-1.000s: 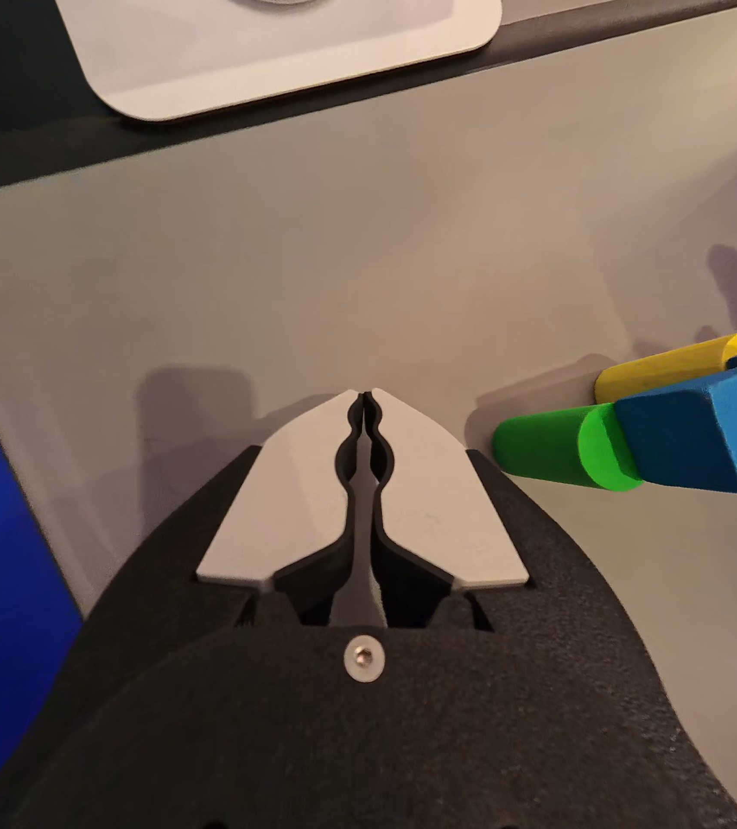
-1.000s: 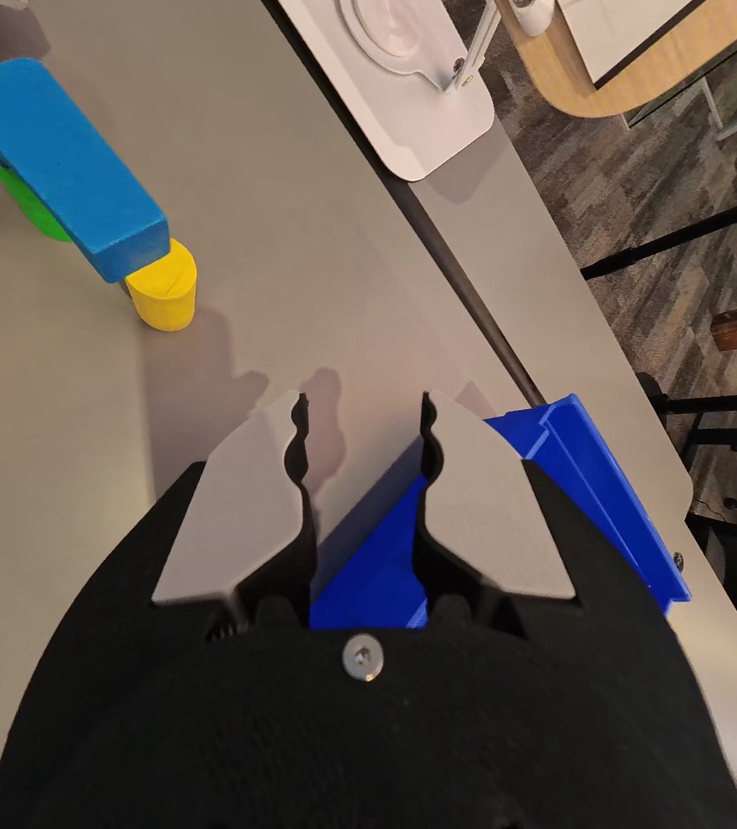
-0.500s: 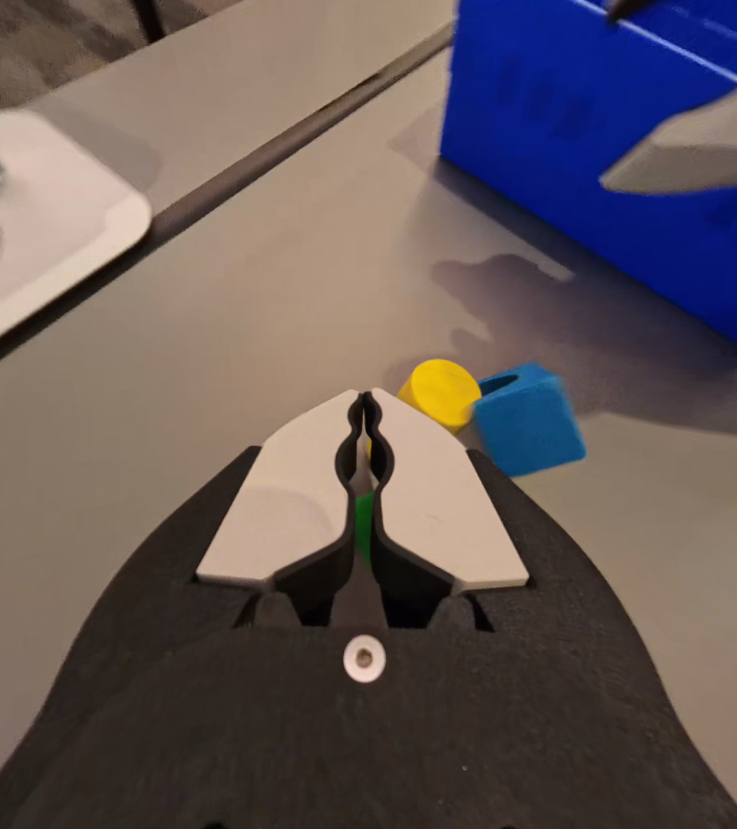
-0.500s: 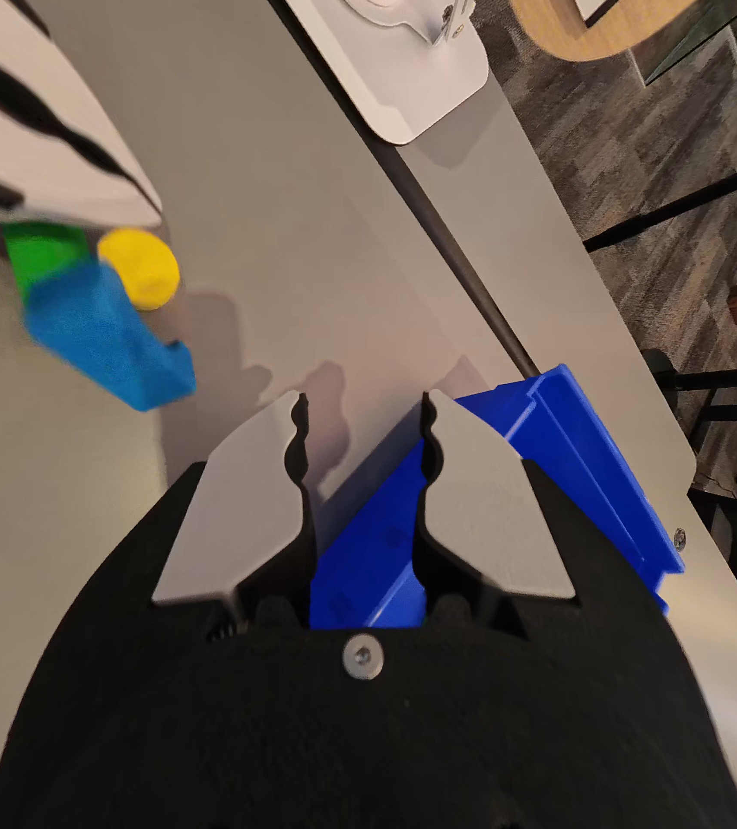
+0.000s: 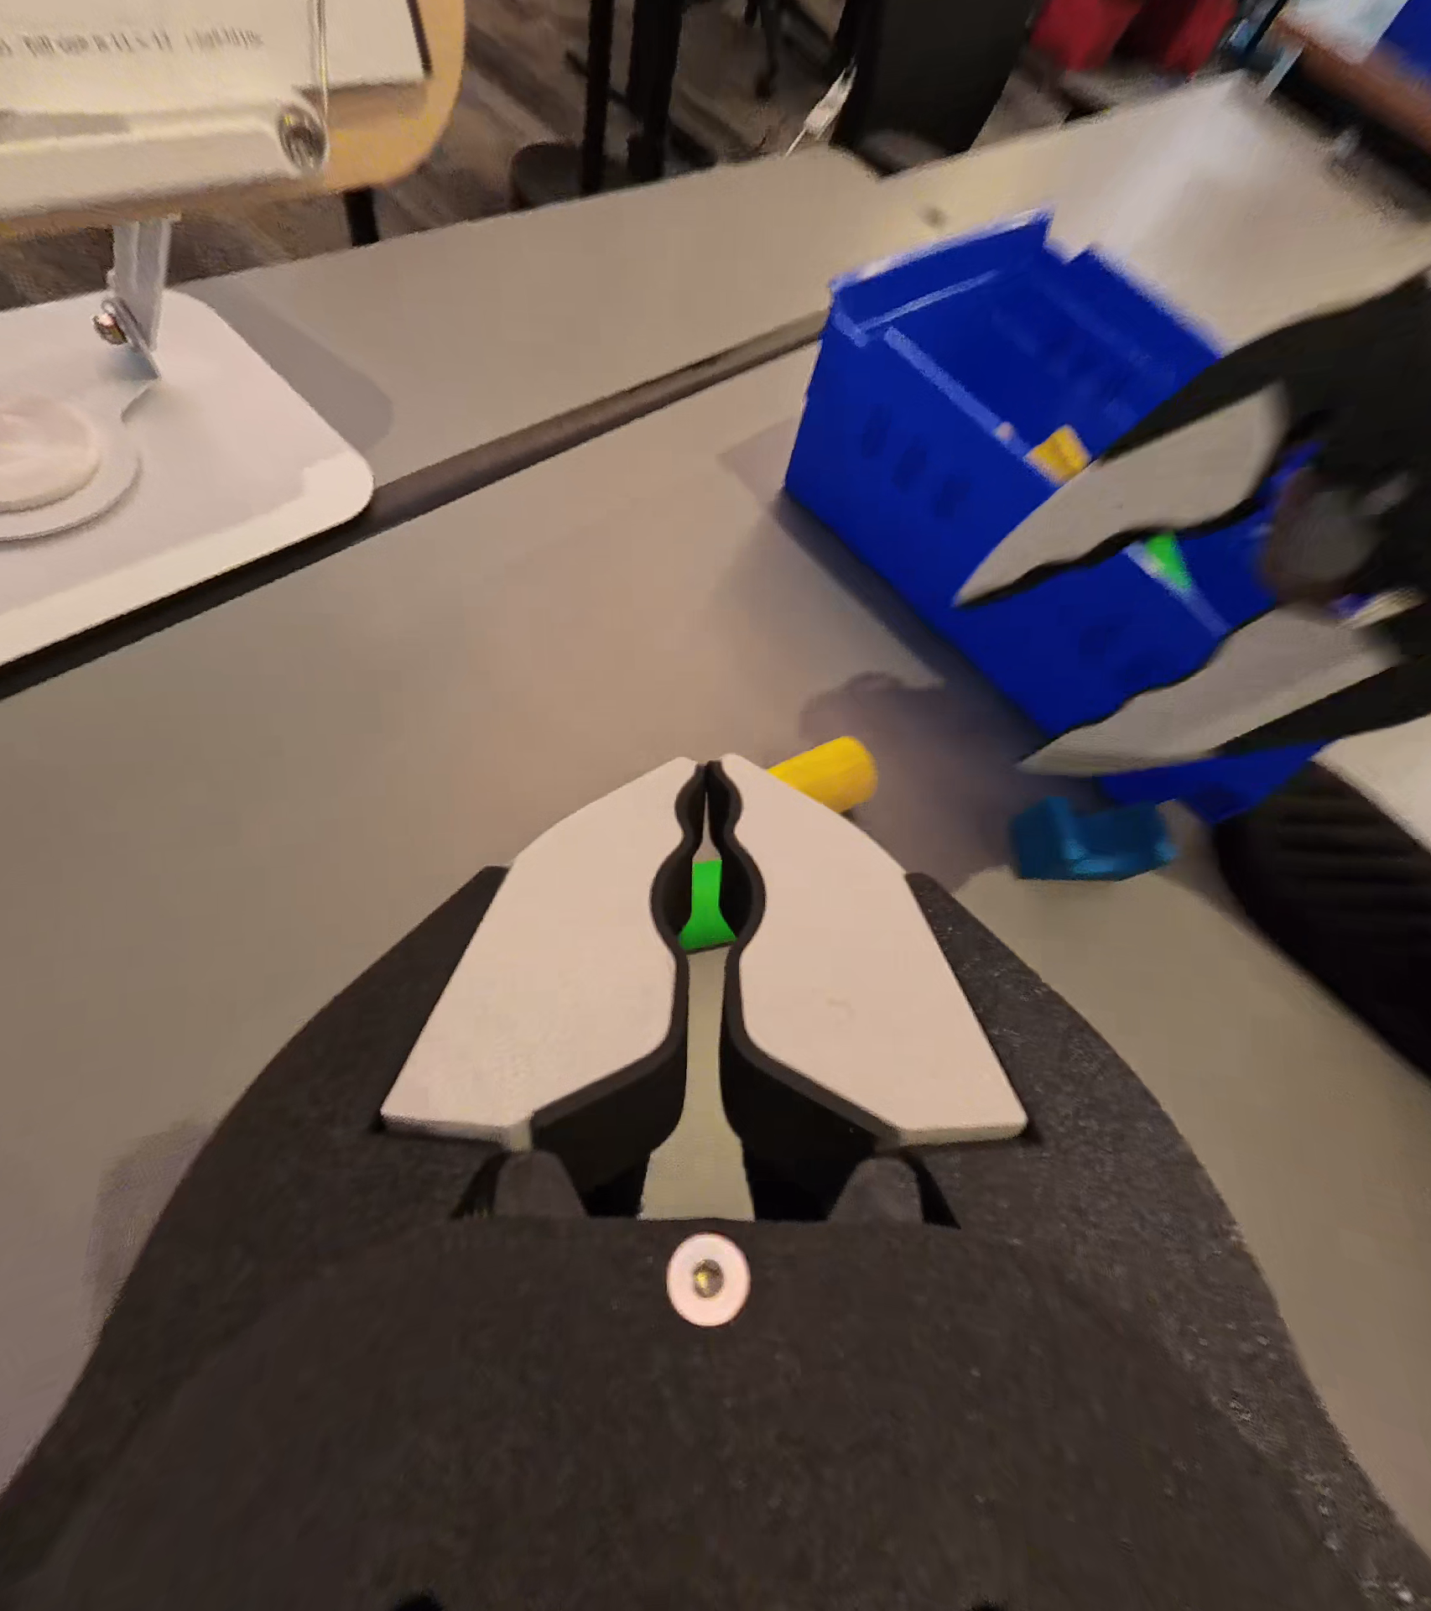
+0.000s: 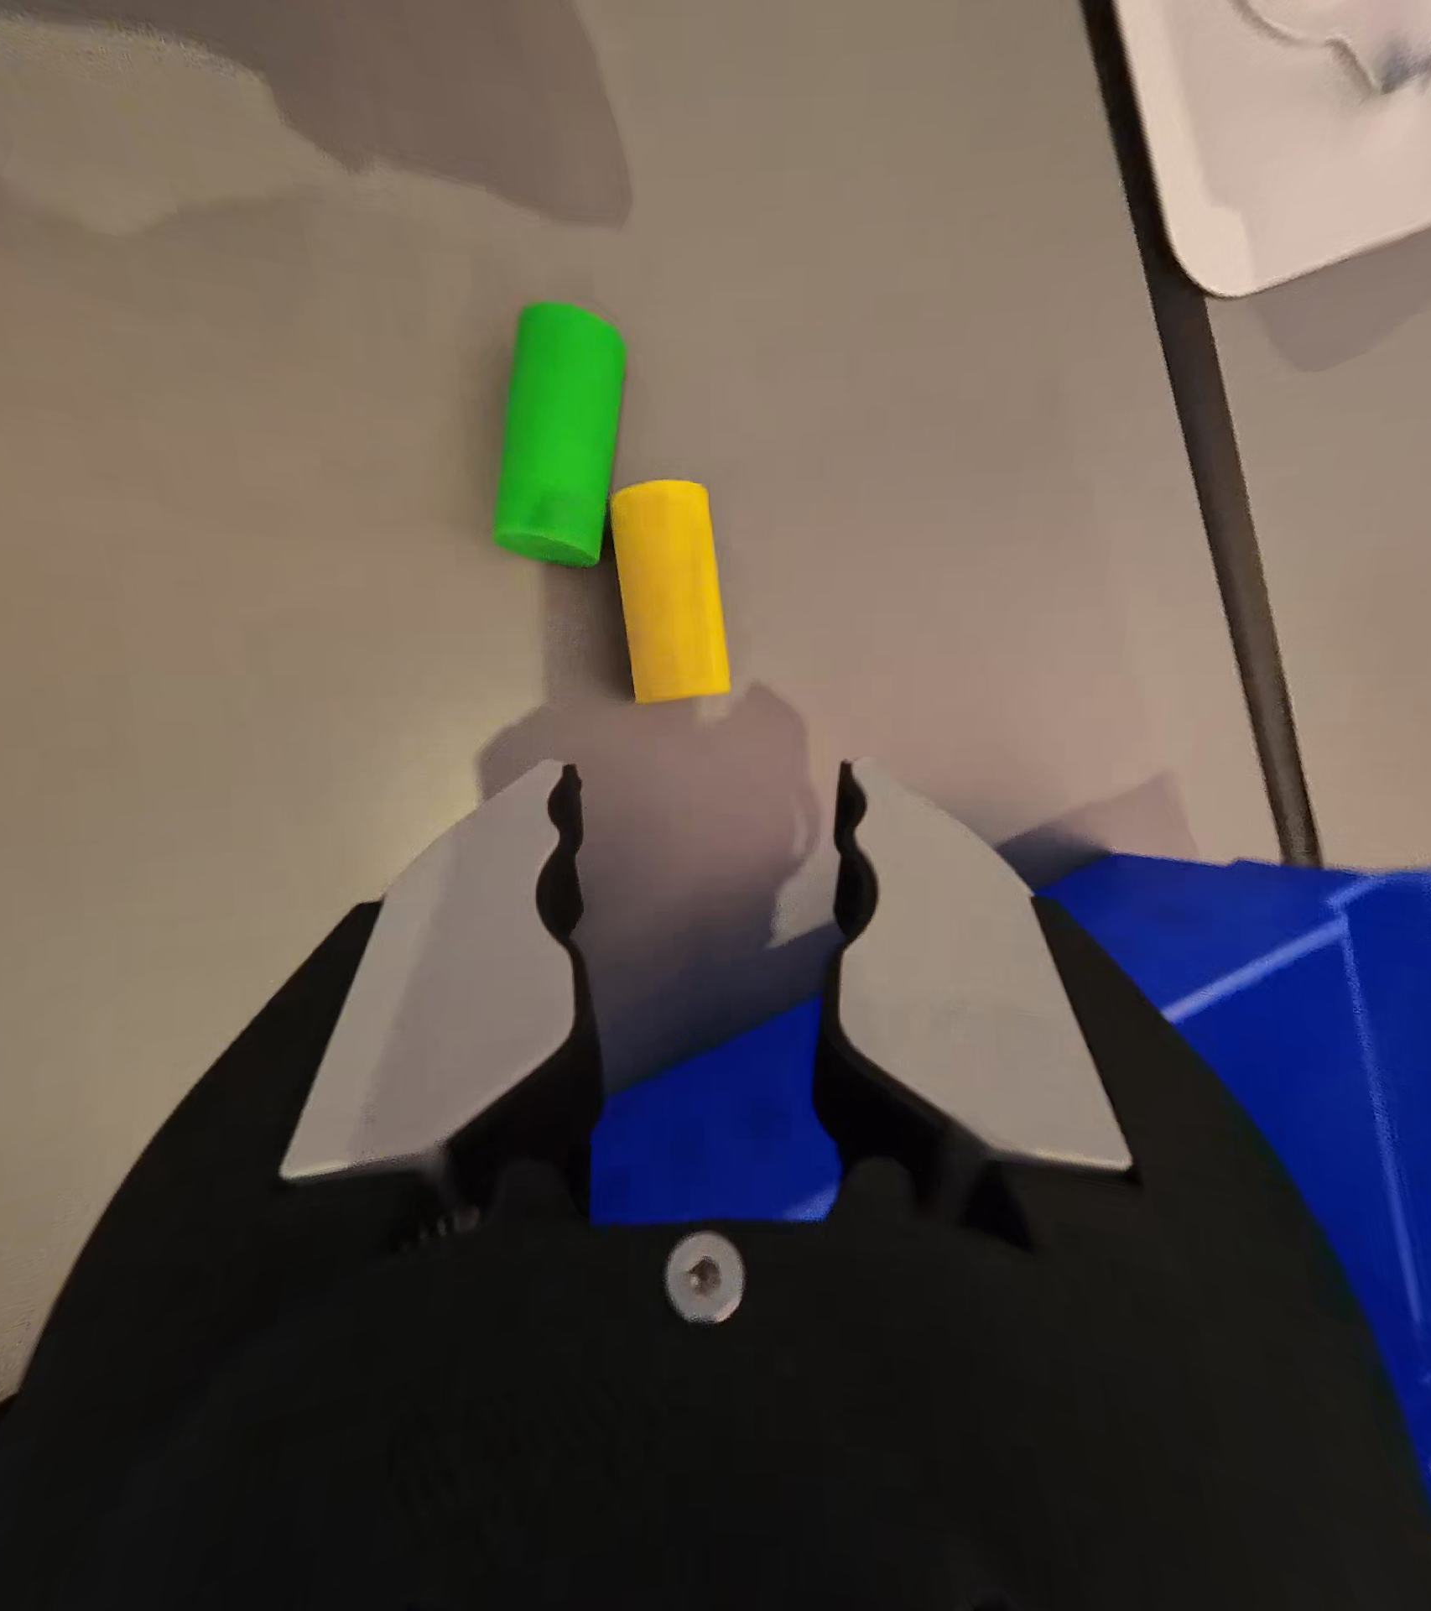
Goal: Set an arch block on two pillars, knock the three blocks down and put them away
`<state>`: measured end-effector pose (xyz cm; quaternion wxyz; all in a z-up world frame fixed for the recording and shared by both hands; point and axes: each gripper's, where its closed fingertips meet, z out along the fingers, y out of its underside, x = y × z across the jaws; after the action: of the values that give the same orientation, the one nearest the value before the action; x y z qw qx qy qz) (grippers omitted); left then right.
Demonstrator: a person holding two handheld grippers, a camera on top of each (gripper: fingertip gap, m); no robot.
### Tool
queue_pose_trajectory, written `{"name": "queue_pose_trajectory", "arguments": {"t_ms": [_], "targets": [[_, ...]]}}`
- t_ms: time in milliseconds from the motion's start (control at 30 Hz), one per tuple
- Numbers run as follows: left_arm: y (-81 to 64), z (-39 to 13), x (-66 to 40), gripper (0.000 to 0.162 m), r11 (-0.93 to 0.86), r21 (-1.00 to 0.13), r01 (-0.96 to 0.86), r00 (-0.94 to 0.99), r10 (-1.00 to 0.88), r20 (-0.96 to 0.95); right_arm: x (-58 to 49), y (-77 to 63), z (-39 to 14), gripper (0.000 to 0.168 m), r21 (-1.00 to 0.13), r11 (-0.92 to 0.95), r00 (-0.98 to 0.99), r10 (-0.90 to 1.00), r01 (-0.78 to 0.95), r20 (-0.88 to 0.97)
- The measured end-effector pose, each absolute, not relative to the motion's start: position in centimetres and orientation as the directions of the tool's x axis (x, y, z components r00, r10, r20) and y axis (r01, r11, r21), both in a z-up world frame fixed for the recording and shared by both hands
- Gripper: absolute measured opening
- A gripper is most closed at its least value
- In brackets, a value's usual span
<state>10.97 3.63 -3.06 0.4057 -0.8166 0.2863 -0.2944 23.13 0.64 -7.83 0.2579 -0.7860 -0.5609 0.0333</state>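
While the three blocks lie toppled on the grey table (image 6: 172, 697), the left gripper (image 5: 706, 771) hangs above them with its fingertips pressed together and nothing between them; a sliver of the green pillar (image 5: 705, 907) shows through the gap behind its tips. Seen from the right wrist, that green pillar (image 6: 559, 433) lies flat, touching the yellow pillar (image 6: 671, 591) at one corner. The blue arch block (image 5: 1088, 839) rests on its side near the blue bin (image 5: 921, 445), just beside the table's edge. The right gripper (image 6: 705, 771) hovers by the bin (image 6: 1305, 1002), its fingers spread wide and empty. A white stand base (image 5: 198, 436) sits on the far side of the table.
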Motion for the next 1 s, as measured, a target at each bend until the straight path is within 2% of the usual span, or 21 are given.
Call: {"name": "queue_pose_trajectory", "arguments": {"t_ms": [100, 200, 300, 367, 433, 567, 700, 867, 1000], "targets": [[3.0, -0.3, 10.3, 0.0, -0.502, -0.855, -0.132, 0.628, -0.709, 0.32, 20.5, 1.2, -9.8, 0.057, -0.459, -0.197, 0.333, 0.913, 0.866, 0.236], [3.3, 1.6, 8.8, 0.001, -0.458, -0.884, -0.096, 0.662, -0.693, 0.287, 19.8, 2.6, -12.5, 0.057, -0.402, -0.274, 0.389, 0.89, 0.874, 0.24], [3.6, 2.8, 7.5, 0.011, -0.417, -0.904, -0.089, 0.696, -0.676, 0.243, 20.0, 3.1, -14.9, 0.056, -0.354, -0.363, 0.447, 0.874, 0.862, 0.191], [4.2, 2.8, 6.3, 0.024, -0.389, -0.913, -0.121, 0.75, -0.639, 0.173, 20.6, 2.7, -15.6, 0.035, -0.314, -0.42, 0.479, 0.867, 0.852, 0.14], [5.0, 2.7, 5.1, 0.032, -0.354, -0.918, -0.177, 0.809, -0.583, 0.069, 20.5, 2.6, -14.8, 0.034, -0.339, -0.434, 0.496, 0.859, 0.835, 0.122], [6.2, 2.2, 1.7, 0.032, -0.336, -0.869, -0.363, 0.887, -0.412, -0.211, 20.8, 2.7, -12.4, 0.034, -0.403, -0.453, 0.535, 0.837, 0.795, 0.115], [6.5, 2.8, -1.2, 0.031, -0.343, -0.775, -0.531, 0.847, -0.246, -0.472, 22.4, 2.8, -8.6, 0.034, -0.477, -0.466, 0.583, 0.803, 0.745, 0.127], [6.2, 3.0, -2.1, 0.028, -0.358, -0.671, -0.649, 0.75, -0.158, -0.642, 28.8, 3.0, -1.9, 0.034, -0.581, -0.513, 0.724, 0.659, 0.632, 0.206], [6.0, 2.2, -1.7, 0.028, -0.372, -0.636, -0.676, 0.724, -0.178, -0.666, 36.9, 2.7, -1.2, 0.034, -0.551, -0.674, 0.862, 0.468, 0.492, 0.197]]}}
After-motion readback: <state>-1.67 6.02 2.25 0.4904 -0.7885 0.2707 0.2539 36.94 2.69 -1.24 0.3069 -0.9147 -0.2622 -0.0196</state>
